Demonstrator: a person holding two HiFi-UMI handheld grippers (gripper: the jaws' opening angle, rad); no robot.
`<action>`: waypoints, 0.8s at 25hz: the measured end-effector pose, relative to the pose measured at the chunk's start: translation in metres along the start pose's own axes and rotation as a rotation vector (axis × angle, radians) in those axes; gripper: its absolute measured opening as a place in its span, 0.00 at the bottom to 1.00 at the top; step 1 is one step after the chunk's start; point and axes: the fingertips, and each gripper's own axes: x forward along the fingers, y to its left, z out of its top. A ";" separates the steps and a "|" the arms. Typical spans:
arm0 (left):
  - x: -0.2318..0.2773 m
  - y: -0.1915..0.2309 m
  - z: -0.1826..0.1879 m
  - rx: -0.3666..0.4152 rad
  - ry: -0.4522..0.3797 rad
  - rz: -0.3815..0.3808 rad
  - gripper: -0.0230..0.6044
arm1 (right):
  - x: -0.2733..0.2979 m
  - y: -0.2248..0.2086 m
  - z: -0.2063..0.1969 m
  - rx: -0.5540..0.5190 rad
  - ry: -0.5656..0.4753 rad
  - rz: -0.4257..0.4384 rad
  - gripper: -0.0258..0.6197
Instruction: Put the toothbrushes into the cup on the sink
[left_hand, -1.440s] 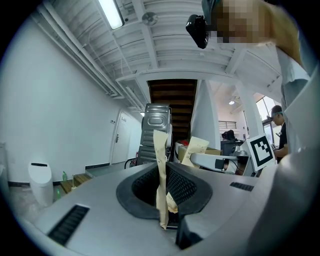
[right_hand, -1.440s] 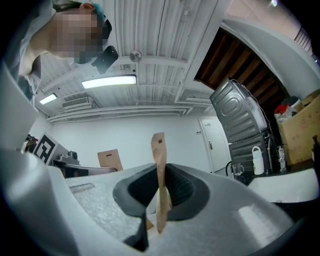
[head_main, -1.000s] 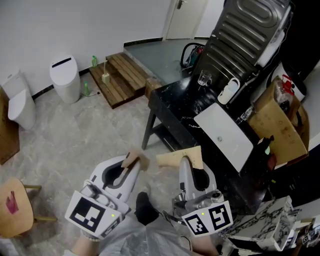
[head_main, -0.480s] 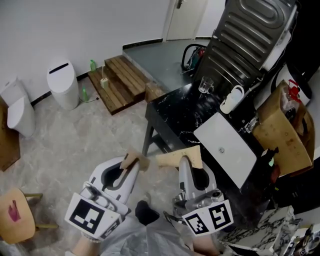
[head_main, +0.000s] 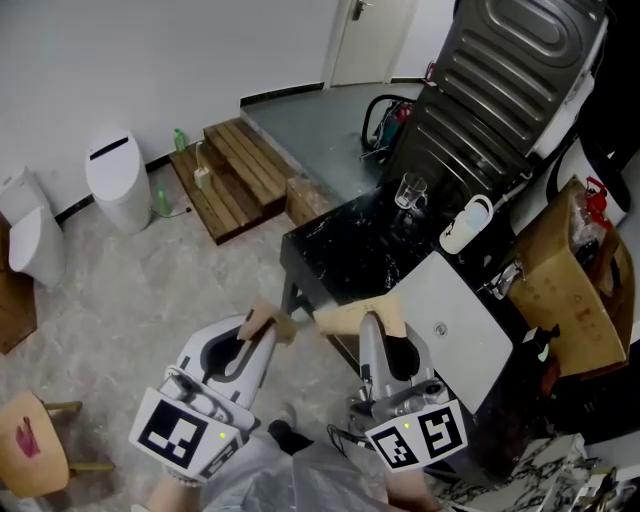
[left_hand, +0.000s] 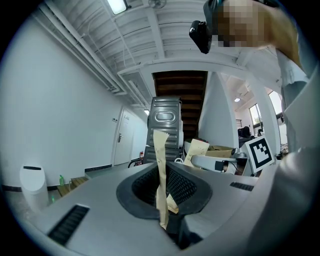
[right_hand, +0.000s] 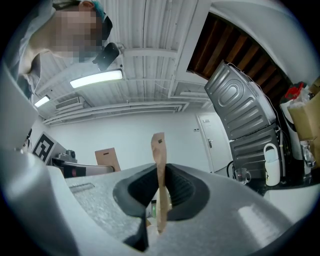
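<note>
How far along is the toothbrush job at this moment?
Done: each gripper is shut on a tan paper packet, presumably a wrapped toothbrush: left gripper on the left packet, right gripper on the right packet. In hand: both are held short of the black counter. Left: nothing stands in the glass cup beside the white sink, so both drops remain.

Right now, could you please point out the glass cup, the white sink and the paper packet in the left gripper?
glass cup (head_main: 409, 190): head view, its clear wall.
white sink (head_main: 470, 310): head view, its bare top.
paper packet (left_hand: 162, 167): left gripper view, its middle.
</note>
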 end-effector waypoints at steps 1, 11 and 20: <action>0.007 0.002 0.001 -0.001 -0.001 -0.002 0.09 | 0.005 -0.006 0.001 0.000 -0.001 0.000 0.08; 0.063 0.013 0.008 0.023 -0.020 -0.010 0.09 | 0.040 -0.050 0.003 -0.010 -0.006 0.003 0.08; 0.091 0.014 0.012 0.028 -0.024 -0.023 0.09 | 0.048 -0.074 0.008 -0.013 -0.013 -0.019 0.08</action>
